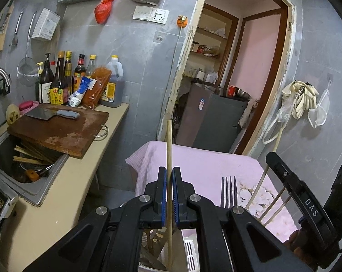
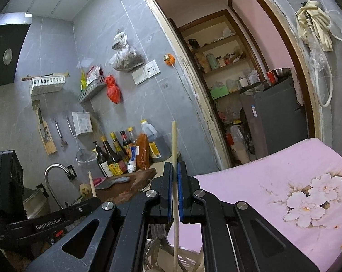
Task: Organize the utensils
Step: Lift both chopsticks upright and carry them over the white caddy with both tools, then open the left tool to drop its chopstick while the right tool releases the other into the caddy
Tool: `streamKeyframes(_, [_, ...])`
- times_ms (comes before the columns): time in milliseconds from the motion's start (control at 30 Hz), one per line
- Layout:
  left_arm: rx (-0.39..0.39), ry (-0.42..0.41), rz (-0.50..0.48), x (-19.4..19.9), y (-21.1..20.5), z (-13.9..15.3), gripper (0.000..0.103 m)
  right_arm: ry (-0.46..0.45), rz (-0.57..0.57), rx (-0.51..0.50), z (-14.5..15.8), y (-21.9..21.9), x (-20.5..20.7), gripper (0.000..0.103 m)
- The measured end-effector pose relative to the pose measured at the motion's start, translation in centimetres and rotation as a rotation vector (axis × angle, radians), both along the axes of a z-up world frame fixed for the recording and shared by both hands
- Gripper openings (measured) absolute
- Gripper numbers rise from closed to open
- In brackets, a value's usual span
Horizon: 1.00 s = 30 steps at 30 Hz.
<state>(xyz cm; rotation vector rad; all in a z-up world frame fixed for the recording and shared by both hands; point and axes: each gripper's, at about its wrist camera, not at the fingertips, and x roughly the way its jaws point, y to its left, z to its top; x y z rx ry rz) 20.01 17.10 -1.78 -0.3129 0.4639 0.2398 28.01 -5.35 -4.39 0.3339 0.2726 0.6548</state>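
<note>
Left gripper (image 1: 169, 172): jaws narrowed onto a wooden chopstick (image 1: 169, 145), clamped between the blue pads (image 1: 163, 195). Held upright; upper end rising above the fingertips, lower end dropping into a utensil holder (image 1: 189, 249) at the bottom edge of the left wrist view. Holder only partly visible; contents blurred.

Right gripper (image 2: 175, 165): jaws narrowed onto a pale chopstick (image 2: 174, 145), gripped between blue pads (image 2: 180, 195). Held near upright, tilted slightly; lower end reaching down toward a holder seen dimly at the frame bottom.

Fork (image 1: 228, 191): tines up, just right of the left gripper, standing before the pink floral cloth (image 1: 204, 163). Further chopsticks (image 1: 259, 188) leaning beside it, next to the right gripper body.

Legible writing:
- "DAS" on the right gripper body (image 1: 311, 208), seen from the left wrist view.
- "GenRobot.AI" on the left gripper body (image 2: 49, 221), seen from the right wrist view.
- Bottle labels (image 1: 57, 95) on the counter: printed, too small to read.

Surroundings: cleaver (image 1: 50, 114) lying flat on a wooden cutting board (image 1: 64, 131), board overhanging the sink (image 1: 23, 170). More chopsticks (image 1: 28, 156) lying in the sink under the board. Wall socket (image 1: 158, 17) above the counter, near a red bag (image 1: 104, 8).
</note>
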Motion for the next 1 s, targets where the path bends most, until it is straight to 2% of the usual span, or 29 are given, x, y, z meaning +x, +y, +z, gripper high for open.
streamKeyframes(333, [-0.015,0.007,-0.013,-0.3,0.4,-0.2,0.005,0.01,0.014,-0.019,0.1,0.2,-0.2,0.006])
streamKeyframes(667, [-0.018,0.011,-0.041,-0.7,0.3,0.0,0.007,-0.001,0.012,-0.028,0.4,0.2,-0.7,0.017])
streamKeyframes(767, [-0.018,0.01,-0.048,-0.8,0.3,0.0,0.017,-0.003,0.007,-0.033,0.5,0.0,-0.9,0.019])
streamKeyframes(833, [-0.017,0.007,-0.044,-0.9,0.2,0.1,0.029,-0.004,-0.001,-0.032,0.6,-0.3,-1.1,0.023])
streamKeyframes(1000, [-0.01,-0.008,-0.048,-1.3,-0.1,0.4,0.043,-0.008,-0.021,-0.037,1.1,-1.2,-1.6,0.027])
